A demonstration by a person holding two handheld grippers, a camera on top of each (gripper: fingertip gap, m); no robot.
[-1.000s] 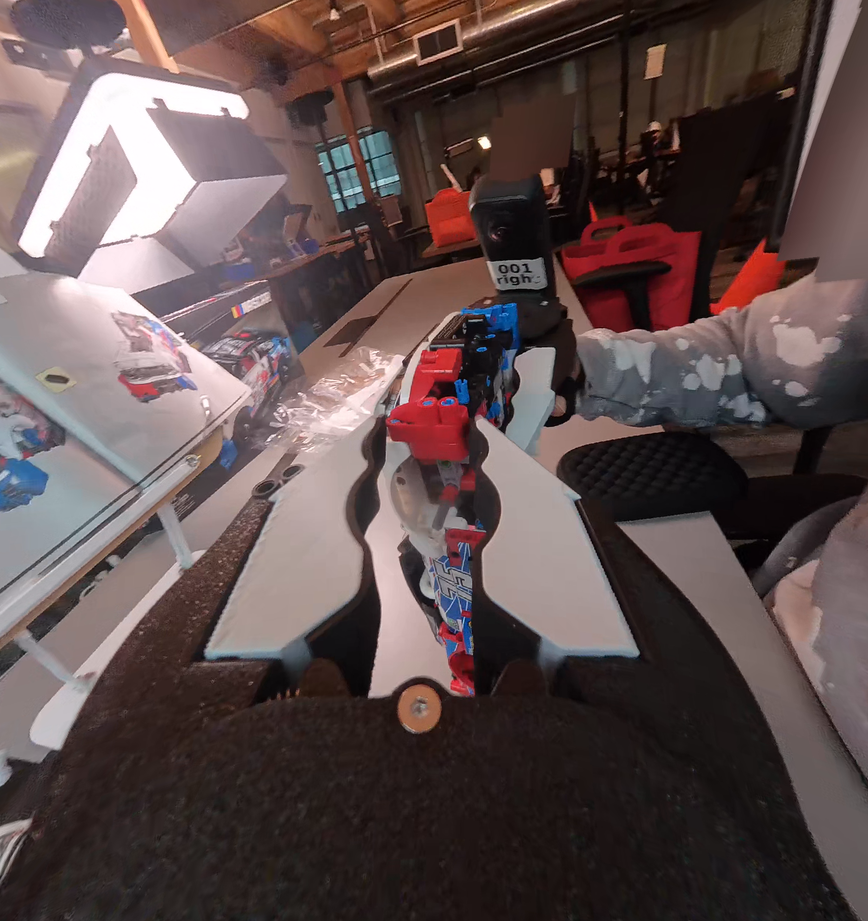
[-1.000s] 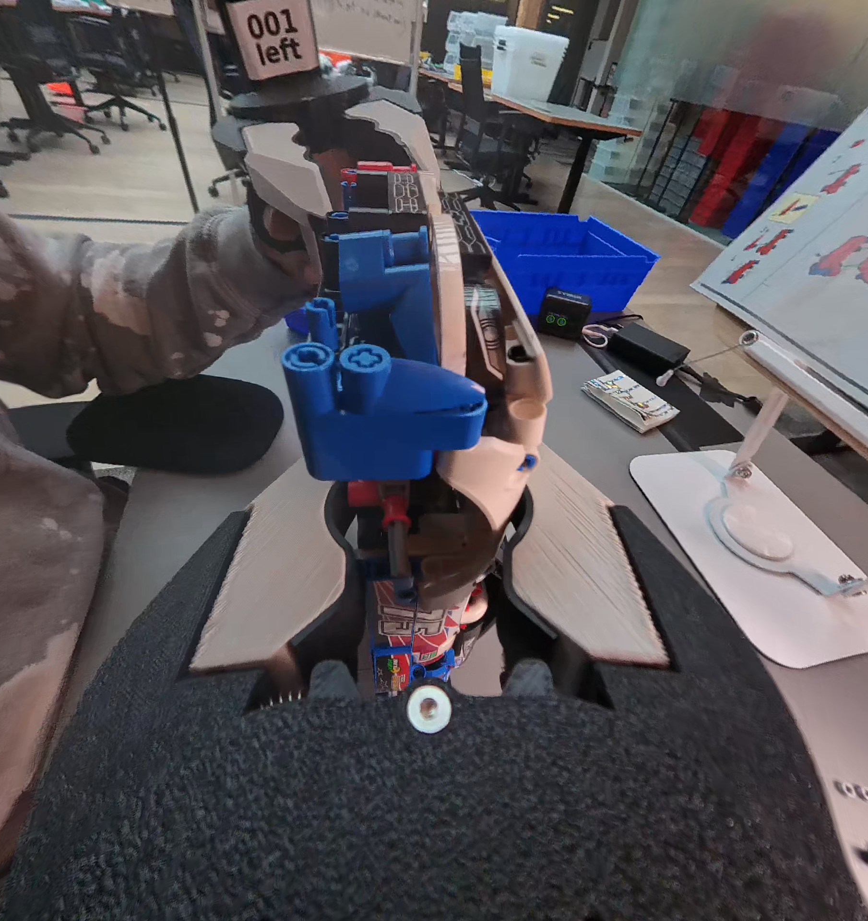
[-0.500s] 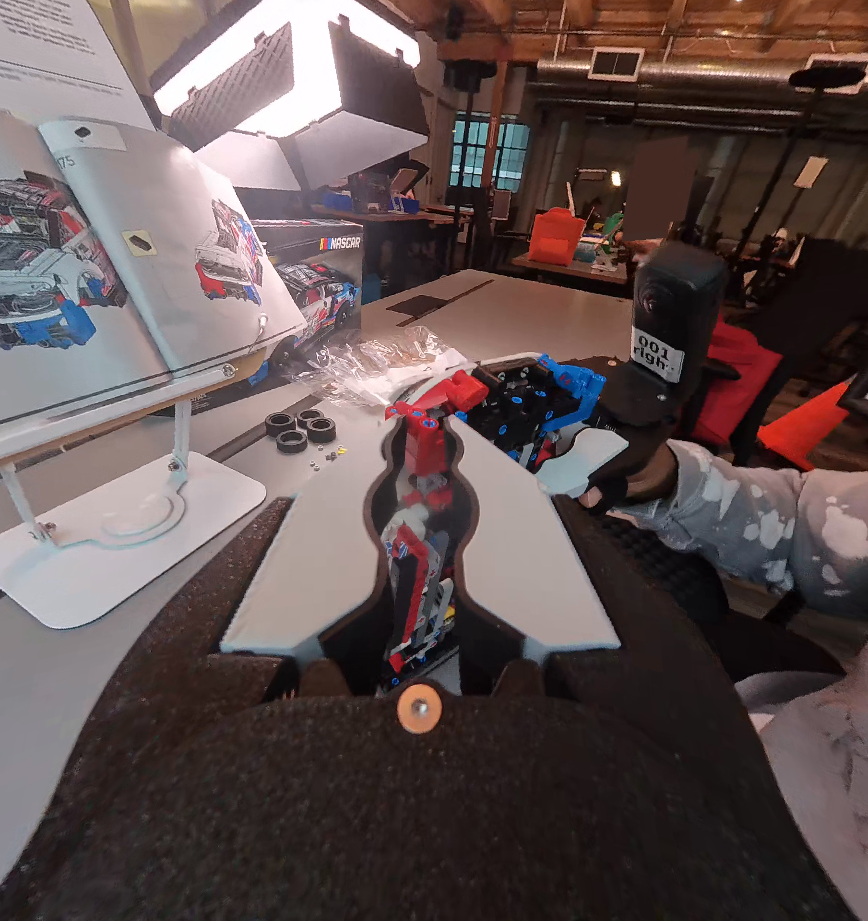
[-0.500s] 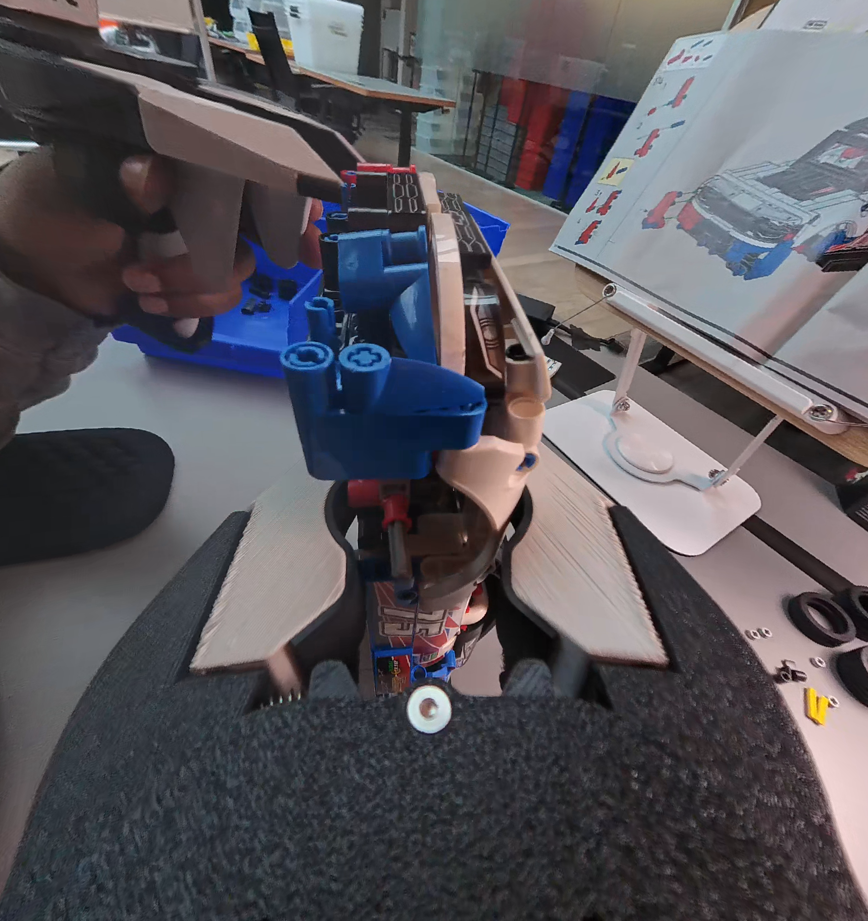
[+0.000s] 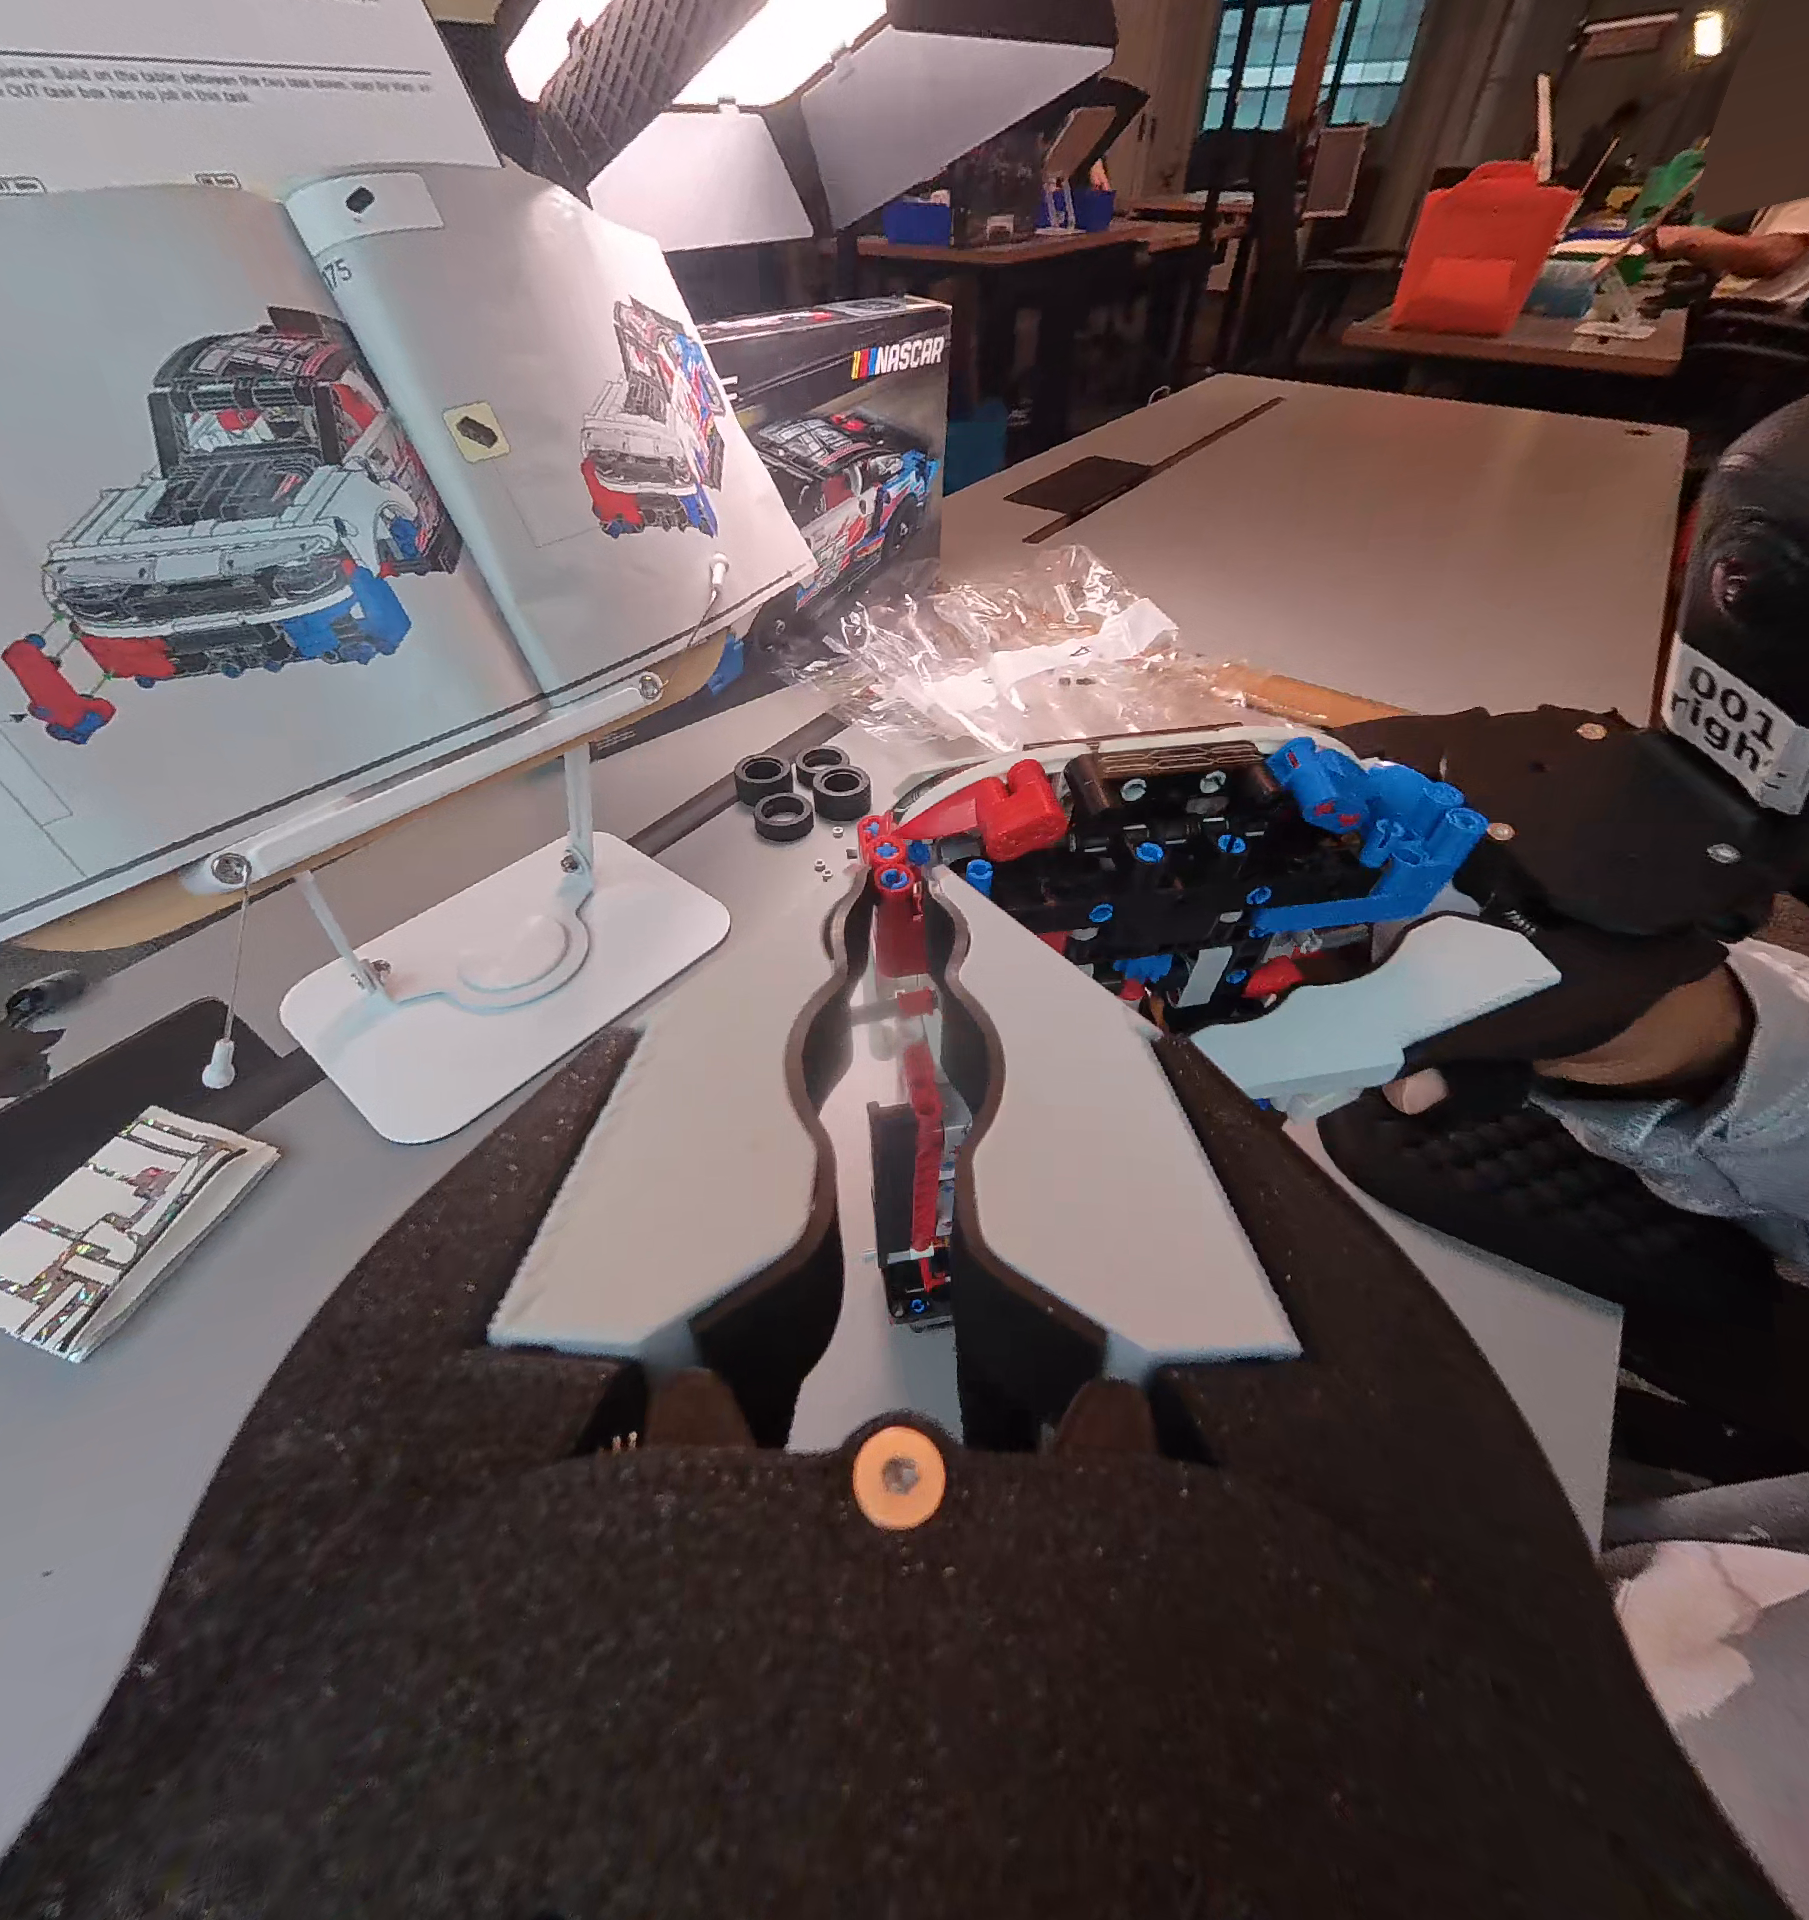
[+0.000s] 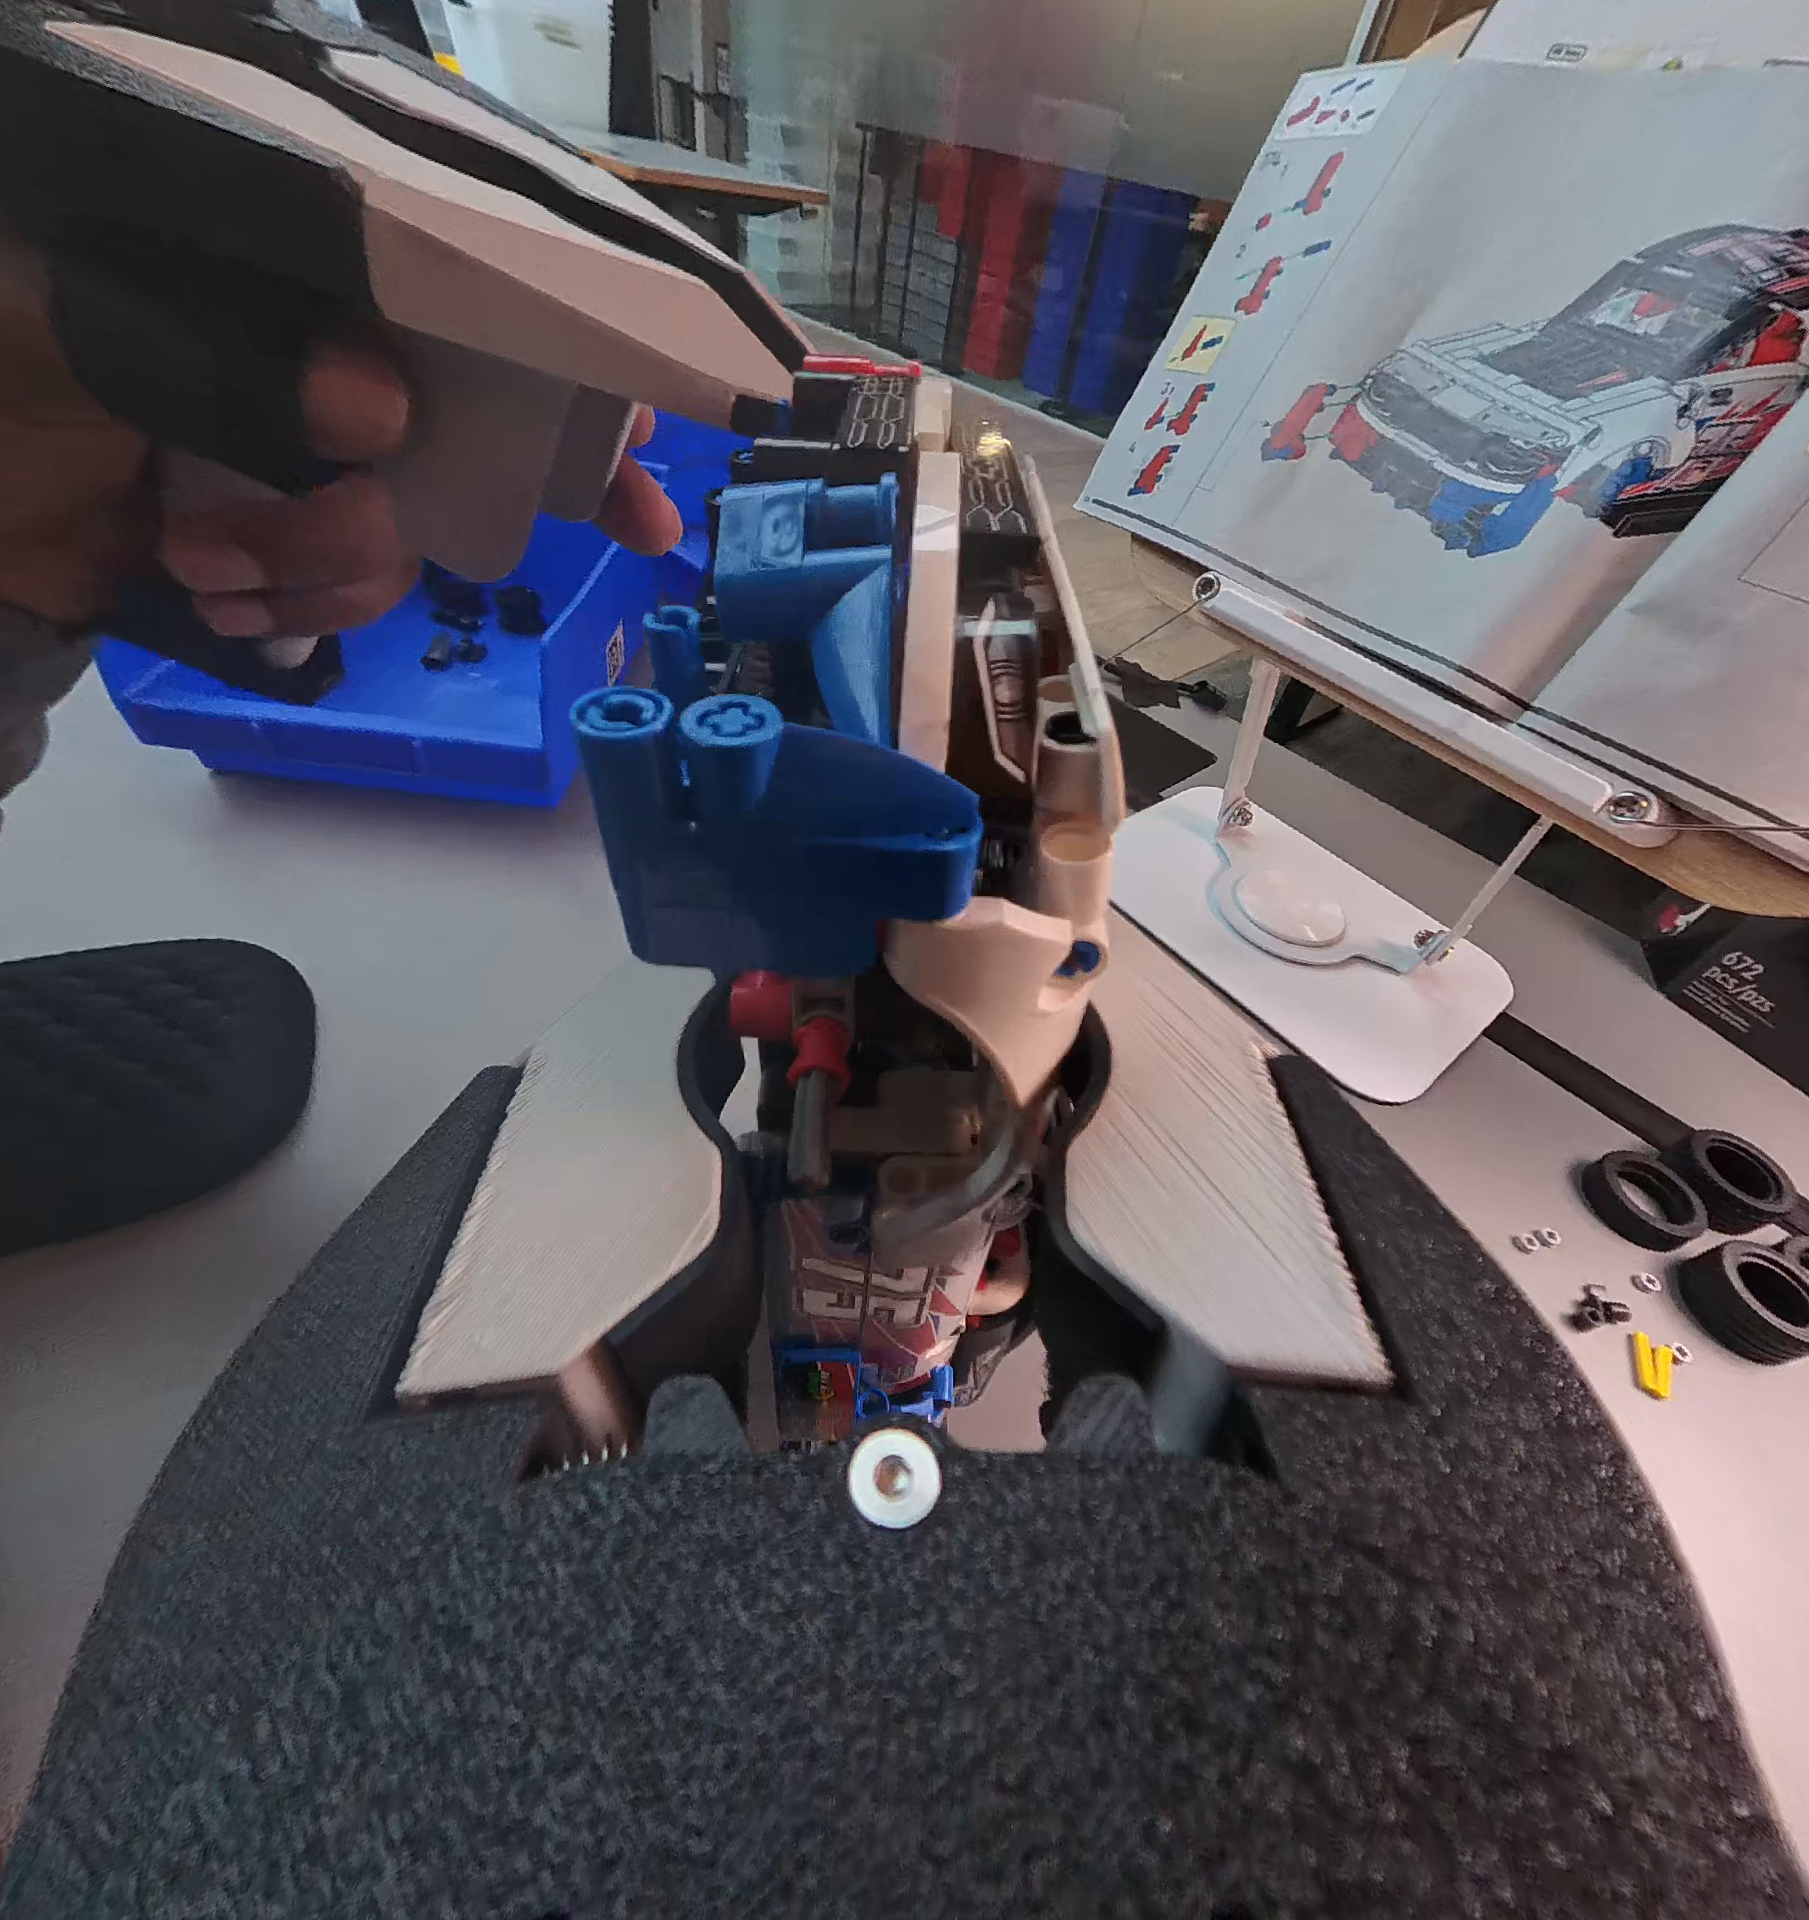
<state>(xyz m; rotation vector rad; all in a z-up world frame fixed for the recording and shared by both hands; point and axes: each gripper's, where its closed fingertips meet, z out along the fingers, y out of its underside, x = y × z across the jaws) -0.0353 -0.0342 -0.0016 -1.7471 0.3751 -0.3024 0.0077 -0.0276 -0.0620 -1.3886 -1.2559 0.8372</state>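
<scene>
A partly built toy brick car (image 5: 1170, 831), black inside with white panels, has a red end and a blue end and is held above the grey table (image 5: 1399, 540). My left gripper (image 5: 905, 883) is shut on the car's red end, and the car runs off to the right from it. My right gripper (image 6: 900, 1039) is shut on the car's blue end (image 6: 775, 831). Its finger (image 5: 1399, 987) and the hand holding it show at the right of the left wrist view. The left gripper's finger (image 6: 567, 291) shows at the top left of the right wrist view.
An open instruction booklet (image 5: 308, 468) leans on a white stand (image 5: 505, 966). Several black tyres (image 5: 801, 790), tiny loose parts, clear plastic bags (image 5: 1004, 644) and the set's box (image 5: 848, 416) lie behind the car. A blue parts bin (image 6: 380, 686) and a folded sheet (image 5: 100, 1236) sit nearby. The gap from one gripper's tips to the other's is roughly 8 centimeters.
Both grippers have swung towards the booklet and lowered over the table, still holding the car. The car, first in line with my left gripper, now lies across to its right.
</scene>
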